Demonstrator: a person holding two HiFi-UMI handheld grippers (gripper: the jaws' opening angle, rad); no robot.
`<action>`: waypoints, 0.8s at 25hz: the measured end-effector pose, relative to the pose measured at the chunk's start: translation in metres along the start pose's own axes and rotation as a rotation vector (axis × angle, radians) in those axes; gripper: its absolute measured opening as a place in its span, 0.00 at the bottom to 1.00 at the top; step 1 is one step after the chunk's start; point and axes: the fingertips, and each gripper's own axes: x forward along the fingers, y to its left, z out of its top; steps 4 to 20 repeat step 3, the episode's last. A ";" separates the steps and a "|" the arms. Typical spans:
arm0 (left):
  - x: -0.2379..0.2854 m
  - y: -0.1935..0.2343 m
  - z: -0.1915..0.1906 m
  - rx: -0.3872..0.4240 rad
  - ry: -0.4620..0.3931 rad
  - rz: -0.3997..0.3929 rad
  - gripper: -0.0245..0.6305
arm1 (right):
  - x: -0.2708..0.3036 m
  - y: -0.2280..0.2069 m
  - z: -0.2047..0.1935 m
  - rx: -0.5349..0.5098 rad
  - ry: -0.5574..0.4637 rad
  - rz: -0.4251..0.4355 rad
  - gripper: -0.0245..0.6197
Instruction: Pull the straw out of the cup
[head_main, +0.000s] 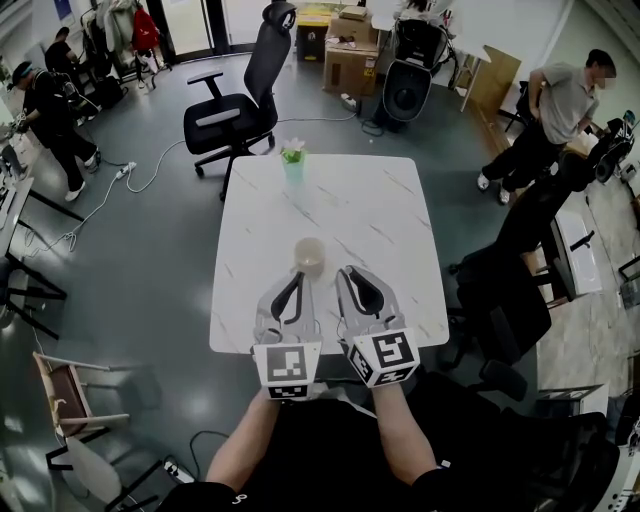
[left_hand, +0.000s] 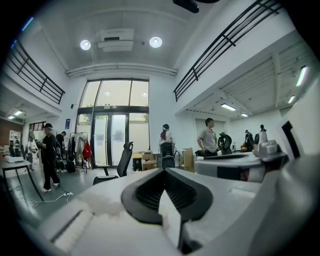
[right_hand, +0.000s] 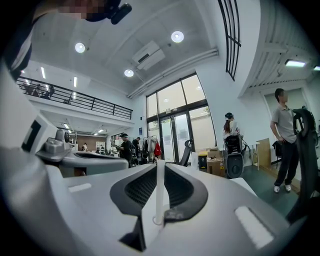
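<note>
Both bare forearms reach forward from the bottom of the head view, side by side and nearly parallel, each hand carrying one gripper held about level and pointing toward the far edge of the white marble table (head_main: 380, 210). The left gripper (head_main: 297, 277) has its black pads meeting at the tips, and its own view shows nothing between them. The right gripper (head_main: 346, 272) is clamped on the single white straw (right_hand: 159, 190), which runs up the middle of the gap between its pads, its ringed open end nearest the camera. The one beige cup (head_main: 309, 256) stands on the table just beyond the two sets of tips, nearer the left one; whether that gripper touches it cannot be told. Also on the table is one small potted plant (head_main: 293, 165) at the far edge, with one black office chair (head_main: 240, 100) behind it
</note>
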 end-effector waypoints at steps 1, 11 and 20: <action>0.000 0.000 0.000 -0.001 0.000 0.000 0.04 | 0.000 0.000 0.000 0.000 -0.001 0.000 0.11; 0.000 -0.001 -0.001 -0.003 0.000 0.000 0.04 | -0.001 -0.001 0.000 0.001 -0.003 0.001 0.11; 0.000 -0.001 -0.001 -0.003 0.000 0.000 0.04 | -0.001 -0.001 0.000 0.001 -0.003 0.001 0.11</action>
